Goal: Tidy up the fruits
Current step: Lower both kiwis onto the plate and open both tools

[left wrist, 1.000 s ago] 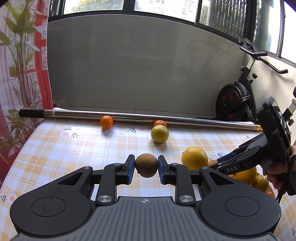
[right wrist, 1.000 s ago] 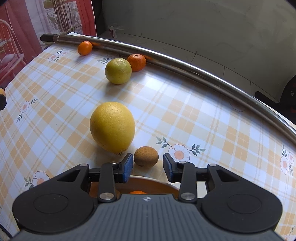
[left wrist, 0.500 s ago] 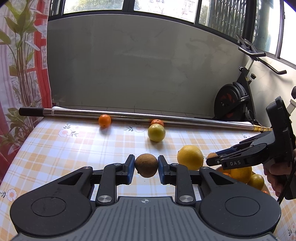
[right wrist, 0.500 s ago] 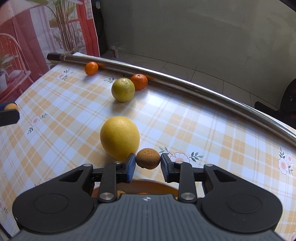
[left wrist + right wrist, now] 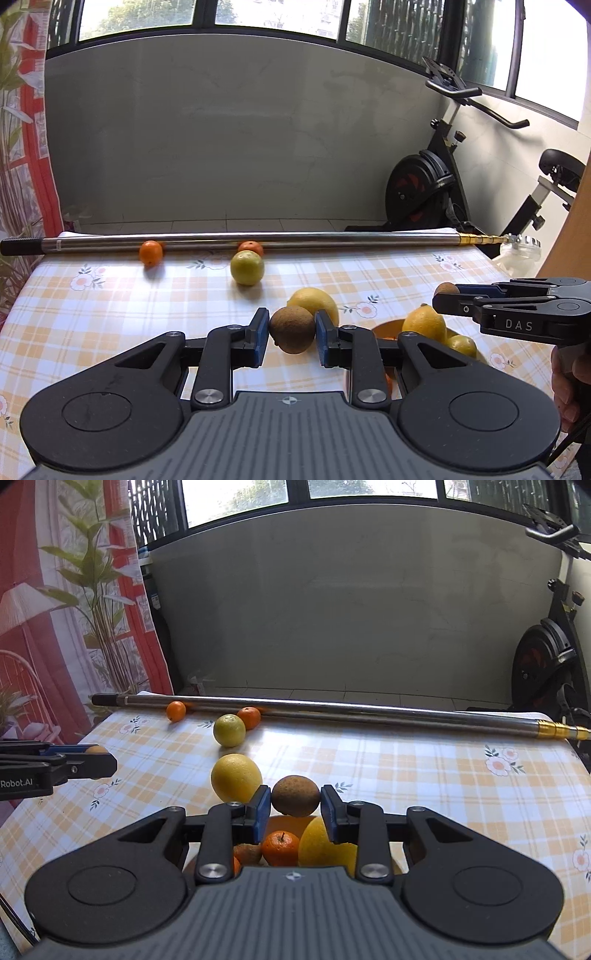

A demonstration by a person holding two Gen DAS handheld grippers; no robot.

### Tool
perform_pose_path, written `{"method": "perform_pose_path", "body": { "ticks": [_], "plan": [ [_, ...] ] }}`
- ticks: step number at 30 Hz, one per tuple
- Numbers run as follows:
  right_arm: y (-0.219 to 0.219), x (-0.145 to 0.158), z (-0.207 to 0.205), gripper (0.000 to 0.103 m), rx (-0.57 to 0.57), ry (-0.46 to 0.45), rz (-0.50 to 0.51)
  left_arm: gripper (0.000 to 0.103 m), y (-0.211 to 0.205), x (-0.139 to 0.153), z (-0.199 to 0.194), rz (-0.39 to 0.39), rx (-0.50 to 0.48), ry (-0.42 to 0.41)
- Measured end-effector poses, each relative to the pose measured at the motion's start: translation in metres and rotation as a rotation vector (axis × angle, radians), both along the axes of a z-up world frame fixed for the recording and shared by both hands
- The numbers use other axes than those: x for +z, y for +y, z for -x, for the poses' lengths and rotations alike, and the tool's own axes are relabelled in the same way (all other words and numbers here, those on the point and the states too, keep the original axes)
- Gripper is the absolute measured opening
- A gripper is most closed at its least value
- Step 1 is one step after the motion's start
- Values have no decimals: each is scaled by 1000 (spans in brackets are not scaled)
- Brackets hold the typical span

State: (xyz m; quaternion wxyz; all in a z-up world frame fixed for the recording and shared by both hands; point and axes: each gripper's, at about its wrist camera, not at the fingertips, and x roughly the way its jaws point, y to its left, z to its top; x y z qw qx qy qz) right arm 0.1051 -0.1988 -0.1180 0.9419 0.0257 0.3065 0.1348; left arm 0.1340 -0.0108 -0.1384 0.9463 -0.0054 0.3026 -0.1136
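Note:
My left gripper (image 5: 291,334) is shut on a round brown fruit (image 5: 291,323) held above the checked tablecloth. In the right wrist view my right gripper (image 5: 295,805) is shut on a smaller brown fruit (image 5: 295,794), hanging over an orange bowl (image 5: 286,821) that holds a tangerine (image 5: 280,847) and a yellow fruit (image 5: 325,843). The left wrist view shows the right gripper (image 5: 445,297) from the side, above the bowl (image 5: 384,326). A large yellow fruit (image 5: 235,777) lies on the cloth just left of the bowl.
A yellow-green fruit (image 5: 229,730) and two small oranges (image 5: 176,710) (image 5: 249,717) lie near a long metal pole (image 5: 332,710) along the table's far edge. An exercise bike (image 5: 436,184) stands beyond the table at the right. A hand (image 5: 569,384) holds the right gripper.
The right gripper's jaws closed on the small brown fruit, which lay on the cloth, and lifted it over the bowl. The left gripper drifted slightly with its fruit still clamped.

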Motion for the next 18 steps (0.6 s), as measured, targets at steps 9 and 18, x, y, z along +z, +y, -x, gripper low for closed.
{"method": "perform_pose_path", "body": {
  "ticks": [9,18],
  "plan": [
    [-31,-7,33,32,-90,39,-109,28,-33,-23,-1,-50,-107,56],
    [-43,-21,57,32,-103,120,-134,28,-53,-47,-5,-87,-196,127]
  ]
}}
